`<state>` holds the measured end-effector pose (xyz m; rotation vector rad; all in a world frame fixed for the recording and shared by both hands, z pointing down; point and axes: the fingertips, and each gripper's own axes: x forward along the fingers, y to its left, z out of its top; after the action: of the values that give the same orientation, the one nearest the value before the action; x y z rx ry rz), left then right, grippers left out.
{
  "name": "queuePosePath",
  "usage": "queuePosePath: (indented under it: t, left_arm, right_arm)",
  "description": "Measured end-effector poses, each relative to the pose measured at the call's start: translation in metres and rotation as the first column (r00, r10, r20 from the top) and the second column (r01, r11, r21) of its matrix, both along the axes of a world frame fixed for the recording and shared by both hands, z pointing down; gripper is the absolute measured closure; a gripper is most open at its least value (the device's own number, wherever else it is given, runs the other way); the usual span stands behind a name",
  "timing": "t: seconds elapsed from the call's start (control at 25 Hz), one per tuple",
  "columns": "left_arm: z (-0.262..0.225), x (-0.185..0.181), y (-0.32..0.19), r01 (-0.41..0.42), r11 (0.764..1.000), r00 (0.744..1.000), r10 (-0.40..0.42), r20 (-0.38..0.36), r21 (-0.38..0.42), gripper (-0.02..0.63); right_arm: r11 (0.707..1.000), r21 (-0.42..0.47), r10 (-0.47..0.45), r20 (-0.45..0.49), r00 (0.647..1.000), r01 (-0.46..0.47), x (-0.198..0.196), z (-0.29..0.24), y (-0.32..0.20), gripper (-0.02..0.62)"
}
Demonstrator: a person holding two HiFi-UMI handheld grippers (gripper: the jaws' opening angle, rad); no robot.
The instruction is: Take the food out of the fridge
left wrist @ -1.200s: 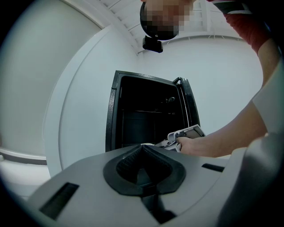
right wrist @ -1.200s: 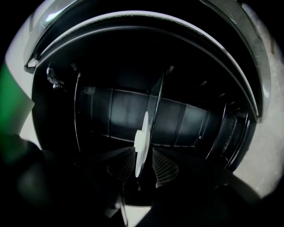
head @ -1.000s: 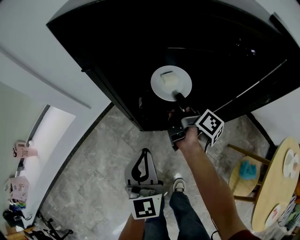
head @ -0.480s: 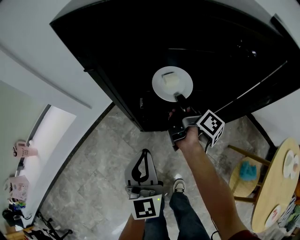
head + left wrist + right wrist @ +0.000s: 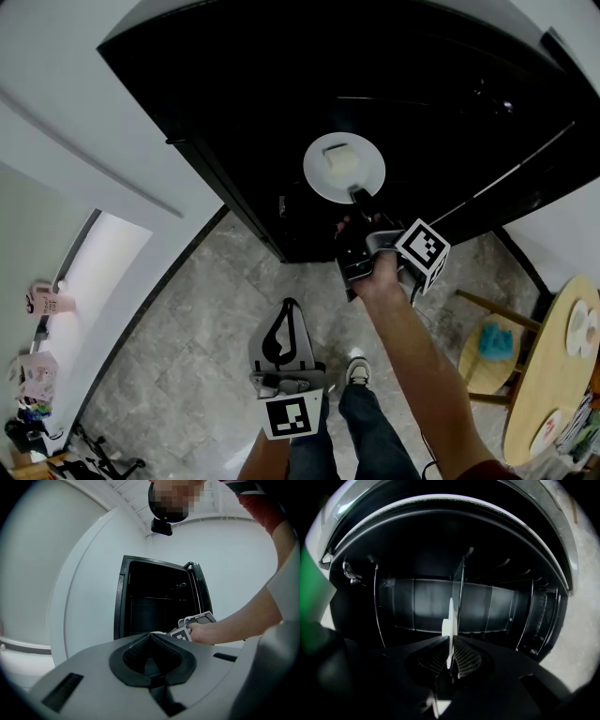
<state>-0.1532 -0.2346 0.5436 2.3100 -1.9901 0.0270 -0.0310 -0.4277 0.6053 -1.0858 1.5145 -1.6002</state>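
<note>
- Fridge [image 5: 216, 103]: tall black cabinet with its door [image 5: 199, 590] open. The inside is unlit and almost featureless, apart from one thin bright shelf edge [image 5: 394, 97]. It is set into a smooth white wall [image 5: 56, 56].
- Floor [image 5: 187, 328]: grey stone tile, mottled, with a dull sheen.
- Table [image 5: 553, 375]: round, pale wood, at the right edge of the room and well apart from the fridge. The small dishes [image 5: 581, 328] on it are too small to read.
- Left gripper [image 5: 290, 305]: grey moulded plastic body with black ribbed pads. It is held low over the floor, back from the fridge. The pads meet at the tips with nothing between them.
- Right gripper [image 5: 360, 196]: same build, held out at arm's length to the fridge mouth. Its jaws have just been closing and now stand narrow. The cross-hatched pads press both faces of the plate's near rim.
- Plate [image 5: 319, 173]: round, white, thin and glossy. It lies flat inside the fridge with its near edge caught in the right claw. From that gripper's view it reads edge-on, as a slim white blade.
- Food [image 5: 340, 161]: pale, squarish block with soft corners, sitting near the middle of the plate. I cannot tell what kind it is.
</note>
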Motion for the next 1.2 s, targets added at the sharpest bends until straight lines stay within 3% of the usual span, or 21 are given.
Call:
queuePosePath:
  t: [1.2]
  left_arm:
    - [-0.005, 0.003, 0.002, 0.000, 1.000, 1.000, 0.000, 0.004, 0.010, 0.592]
  right_arm:
    - [0.999, 0.034, -0.007, 0.026, 1.000, 0.006, 0.005, -0.015, 0.013, 0.557]
